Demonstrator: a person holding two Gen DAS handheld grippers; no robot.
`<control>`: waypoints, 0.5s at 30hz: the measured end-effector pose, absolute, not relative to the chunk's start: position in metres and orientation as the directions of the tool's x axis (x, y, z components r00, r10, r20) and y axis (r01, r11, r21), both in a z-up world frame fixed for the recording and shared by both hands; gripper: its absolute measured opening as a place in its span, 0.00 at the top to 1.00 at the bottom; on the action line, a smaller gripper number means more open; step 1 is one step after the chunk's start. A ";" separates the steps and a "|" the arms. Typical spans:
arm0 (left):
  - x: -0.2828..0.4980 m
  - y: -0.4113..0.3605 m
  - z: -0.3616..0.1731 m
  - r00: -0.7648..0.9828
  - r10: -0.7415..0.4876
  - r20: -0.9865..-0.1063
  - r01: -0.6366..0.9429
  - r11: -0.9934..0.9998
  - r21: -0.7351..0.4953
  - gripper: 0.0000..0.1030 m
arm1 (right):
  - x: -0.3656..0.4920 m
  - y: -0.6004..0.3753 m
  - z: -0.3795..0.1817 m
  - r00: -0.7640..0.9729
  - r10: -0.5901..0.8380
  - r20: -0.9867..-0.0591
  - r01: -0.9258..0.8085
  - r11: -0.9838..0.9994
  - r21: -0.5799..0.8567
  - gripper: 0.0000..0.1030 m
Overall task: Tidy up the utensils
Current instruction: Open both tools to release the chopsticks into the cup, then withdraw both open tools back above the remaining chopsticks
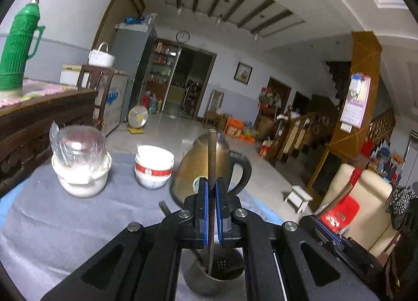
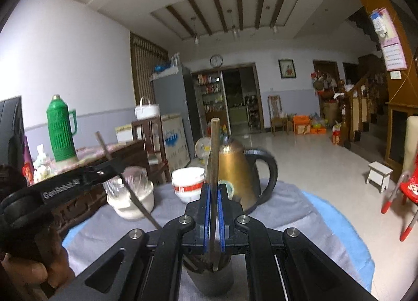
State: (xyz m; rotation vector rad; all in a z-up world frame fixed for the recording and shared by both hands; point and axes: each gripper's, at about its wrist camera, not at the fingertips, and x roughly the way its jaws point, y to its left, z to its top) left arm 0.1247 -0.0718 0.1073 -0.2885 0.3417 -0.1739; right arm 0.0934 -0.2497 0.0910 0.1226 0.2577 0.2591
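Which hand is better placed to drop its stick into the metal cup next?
Probably right: the right gripper's stick stands upright over the metal cup, while the left gripper's stick hangs tilted beside it.

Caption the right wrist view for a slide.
Right gripper clamps a chopstick above the metal holder.

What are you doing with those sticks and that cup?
A person is tidying utensils with a pair of tongs in each hand. The left tongs are shut on one chopstick, and the right tongs are shut on another chopstick. Each stick stands upright with its lower end over a metal utensil cup on the grey cloth. Whether the ends touch the cup's bottom cannot be seen. A brass kettle and white bowls stand behind.
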 end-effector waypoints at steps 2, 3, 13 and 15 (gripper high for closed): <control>0.132 -0.072 0.098 0.915 -0.225 -0.335 0.120 0.944 -0.306 0.95 | 0.104 -0.244 0.082 0.918 0.274 -0.286 -0.244 0.960 0.137 0.94; 0.132 -0.073 0.096 0.911 -0.226 -0.345 0.118 0.945 -0.306 0.95 | 0.109 -0.240 0.077 0.910 0.274 -0.312 -0.246 0.961 0.127 0.93; 0.064 -0.016 0.121 0.943 -0.173 -0.283 0.076 0.943 -0.325 0.41 | 0.069 -0.243 0.103 0.959 0.174 -0.222 -0.164 0.984 0.063 0.19; 0.038 0.005 0.119 0.950 -0.126 -0.285 0.030 0.947 -0.320 0.38 | 0.050 -0.245 0.109 0.967 0.162 -0.194 -0.152 0.986 0.068 0.19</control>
